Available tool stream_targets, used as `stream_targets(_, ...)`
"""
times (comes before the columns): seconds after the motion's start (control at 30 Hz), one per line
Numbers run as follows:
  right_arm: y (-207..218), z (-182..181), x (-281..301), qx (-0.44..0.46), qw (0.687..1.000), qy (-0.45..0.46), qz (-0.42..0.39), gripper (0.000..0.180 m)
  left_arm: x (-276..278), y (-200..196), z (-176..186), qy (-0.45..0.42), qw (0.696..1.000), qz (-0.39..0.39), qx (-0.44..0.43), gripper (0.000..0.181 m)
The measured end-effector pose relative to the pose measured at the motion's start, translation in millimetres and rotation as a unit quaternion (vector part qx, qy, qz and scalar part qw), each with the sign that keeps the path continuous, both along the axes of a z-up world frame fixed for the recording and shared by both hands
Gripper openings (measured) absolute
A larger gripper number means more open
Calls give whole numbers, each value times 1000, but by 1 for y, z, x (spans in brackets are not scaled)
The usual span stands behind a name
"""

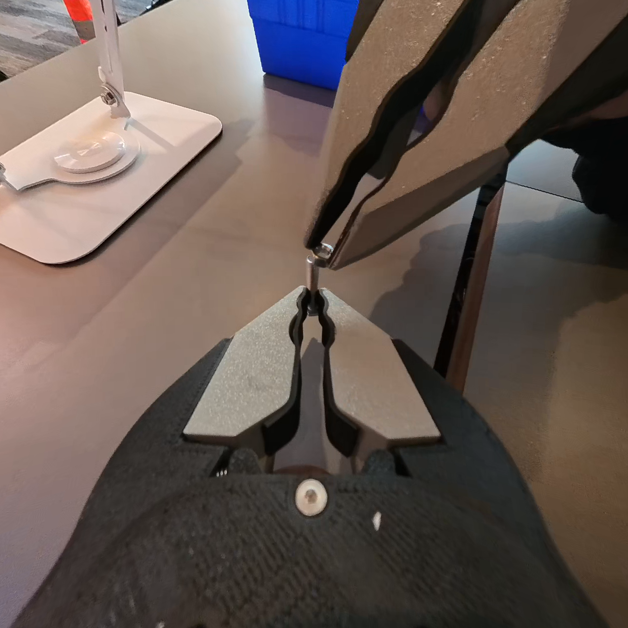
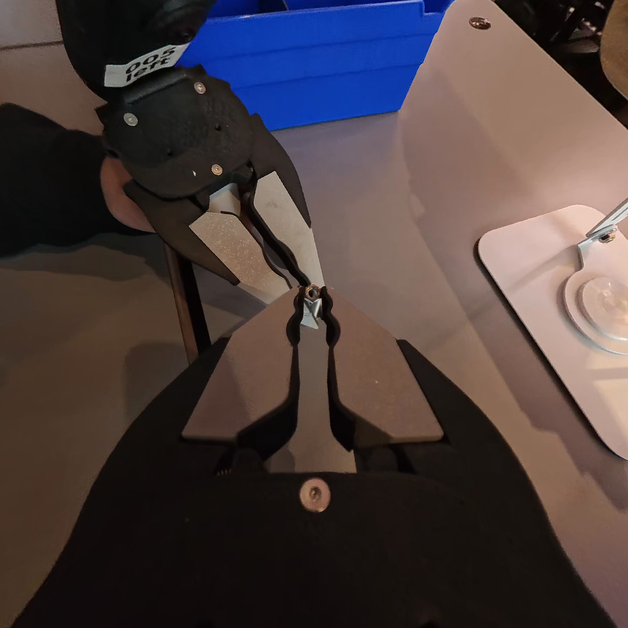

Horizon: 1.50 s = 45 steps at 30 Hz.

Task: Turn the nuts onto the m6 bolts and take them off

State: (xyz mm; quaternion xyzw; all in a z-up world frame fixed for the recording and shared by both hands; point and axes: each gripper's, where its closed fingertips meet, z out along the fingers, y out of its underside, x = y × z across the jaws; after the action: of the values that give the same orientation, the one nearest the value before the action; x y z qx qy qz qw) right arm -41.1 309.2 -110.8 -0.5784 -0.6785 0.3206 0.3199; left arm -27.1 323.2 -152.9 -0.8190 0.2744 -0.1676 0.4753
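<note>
In the left wrist view my left gripper (image 1: 312, 295) is shut on a silver bolt (image 1: 310, 272), gripping it near its head, with the shank pointing forward and up. My right gripper (image 1: 322, 254) comes in from the upper right and is shut on a small silver nut (image 1: 323, 250), which sits just beside and above the bolt's tip, touching or nearly so. In the right wrist view my right gripper (image 2: 312, 292) holds the nut (image 2: 311, 291) at its fingertips, hole facing the camera. The left gripper (image 2: 307, 280) meets it from the upper left; the bolt is mostly hidden behind the nut.
A blue plastic bin (image 1: 299, 37) (image 2: 306, 68) stands at the back of the brown table (image 1: 136, 339). A white stand base with a metal upright (image 1: 102, 163) (image 2: 560, 306) sits to one side. A person's dark sleeve and hand (image 2: 51, 190) hold the left gripper. My right fingertips sit around 4 cm from my left ones.
</note>
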Motion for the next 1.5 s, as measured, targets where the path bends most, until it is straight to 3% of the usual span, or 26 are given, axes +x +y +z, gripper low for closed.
stream_targets(0.83, 1, -7, 2, 14, 1000, -20, -3, 7, 3, -1, -4, 21, 1000, -6, 0, 2)
stream_targets(1.5, 1, 10, 11, -42, 998, 36, 23, 19, 2, 0, 0, 4, 1000, -4, 3, 2)
